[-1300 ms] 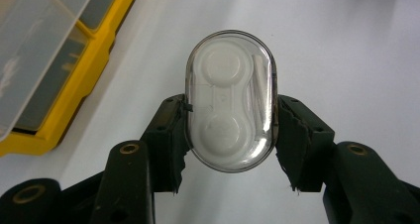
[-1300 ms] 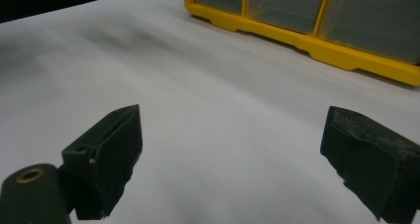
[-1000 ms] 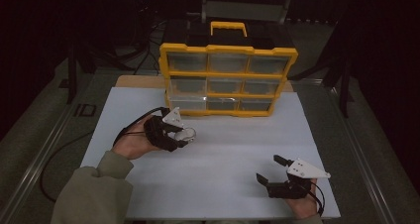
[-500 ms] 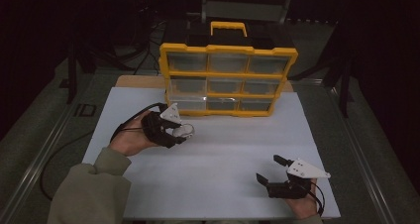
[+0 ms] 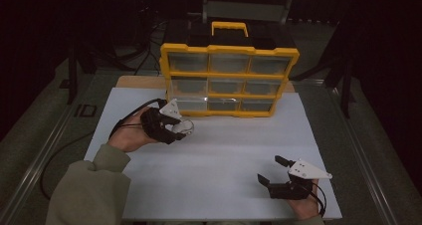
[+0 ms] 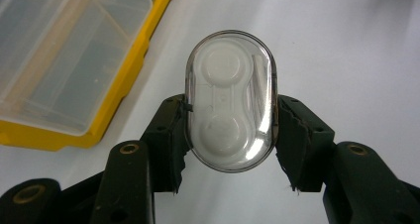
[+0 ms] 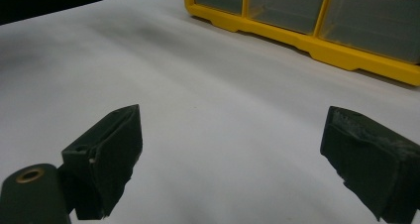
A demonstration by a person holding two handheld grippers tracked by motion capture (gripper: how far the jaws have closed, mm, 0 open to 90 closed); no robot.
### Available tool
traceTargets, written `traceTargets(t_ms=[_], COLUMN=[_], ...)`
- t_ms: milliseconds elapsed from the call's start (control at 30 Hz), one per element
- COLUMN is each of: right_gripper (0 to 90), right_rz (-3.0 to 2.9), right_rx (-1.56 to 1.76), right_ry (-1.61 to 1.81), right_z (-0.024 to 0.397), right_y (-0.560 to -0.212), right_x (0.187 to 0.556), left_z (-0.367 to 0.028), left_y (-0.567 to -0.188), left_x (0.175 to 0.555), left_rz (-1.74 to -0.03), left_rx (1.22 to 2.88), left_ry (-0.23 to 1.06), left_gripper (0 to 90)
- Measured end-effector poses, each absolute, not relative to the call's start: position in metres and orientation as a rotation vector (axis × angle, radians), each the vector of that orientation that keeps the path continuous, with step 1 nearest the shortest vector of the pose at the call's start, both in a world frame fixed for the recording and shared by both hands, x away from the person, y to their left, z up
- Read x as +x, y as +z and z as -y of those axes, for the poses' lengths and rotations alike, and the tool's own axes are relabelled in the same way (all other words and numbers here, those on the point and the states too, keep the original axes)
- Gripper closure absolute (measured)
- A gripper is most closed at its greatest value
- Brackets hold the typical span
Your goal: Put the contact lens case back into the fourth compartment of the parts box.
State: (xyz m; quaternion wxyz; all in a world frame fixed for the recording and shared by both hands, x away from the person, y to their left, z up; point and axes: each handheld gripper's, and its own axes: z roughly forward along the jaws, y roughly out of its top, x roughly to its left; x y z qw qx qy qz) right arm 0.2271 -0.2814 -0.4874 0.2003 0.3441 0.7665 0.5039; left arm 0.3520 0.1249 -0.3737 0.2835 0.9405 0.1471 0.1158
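Note:
My left gripper [image 6: 230, 140] is shut on a clear oval contact lens case [image 6: 231, 101] with a white two-well insert; both black jaws press its sides. In the high view that gripper [image 5: 175, 127] holds the case [image 5: 185, 126] just above the white mat, close to the bottom left drawer of the yellow organizer [image 5: 229, 80]. The right gripper [image 5: 272, 170] rests near the mat's front right corner, jaws wide apart with nothing between them. Its own view shows the open gripper [image 7: 237, 159] over bare mat, with the organizer's yellow base [image 7: 317, 48] ahead.
The yellow organizer stands upright at the back of the white mat [image 5: 219, 155], with a black top and a yellow handle [image 5: 229, 27]. Its clear drawers look shut. A wooden board edge [image 5: 139, 80] shows behind the mat. Metal rails [image 5: 50, 150] flank the table.
The left hand with the case has shifted slightly left and toward the organizer. The right gripper has stayed still and open.

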Motion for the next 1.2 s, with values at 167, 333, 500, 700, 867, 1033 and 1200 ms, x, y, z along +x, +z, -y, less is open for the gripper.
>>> traceTargets(t_ms=[167,333,500,700,867,1033,1200], right_gripper=[8.9,8.9,8.9,8.9,8.9,8.9,8.9], right_rz=[-2.141,-2.139,-2.139,-2.140,-2.139,-2.139,-2.139], right_rx=[0.962,0.962,0.962,0.962,0.961,0.960,0.962], right_ry=[1.409,1.408,1.408,1.409,1.409,1.410,1.411], right_z=[0.281,0.282,0.282,0.282,0.282,0.281,0.282], right_y=[-0.487,-0.487,-0.487,-0.487,-0.487,-0.487,-0.487], right_x=[0.227,0.227,0.227,0.227,0.227,0.227,0.227], left_z=[-0.126,-0.127,-0.128,-0.126,-0.125,-0.124,-0.125], left_y=[-0.368,-0.363,-0.357,-0.351,-0.345,-0.339,-0.334], left_x=[0.355,0.359,0.362,0.365,0.367,0.371,0.375], left_rz=[-0.398,-0.406,-0.404,-0.405,-0.400,-0.410,-0.418], left_rx=[2.512,2.513,2.516,2.515,2.526,2.519,2.516], left_ry=[0.323,0.328,0.344,0.362,0.375,0.385,0.390], left_gripper=[49.4,49.3,49.4,49.4,49.3,49.3,49.4])
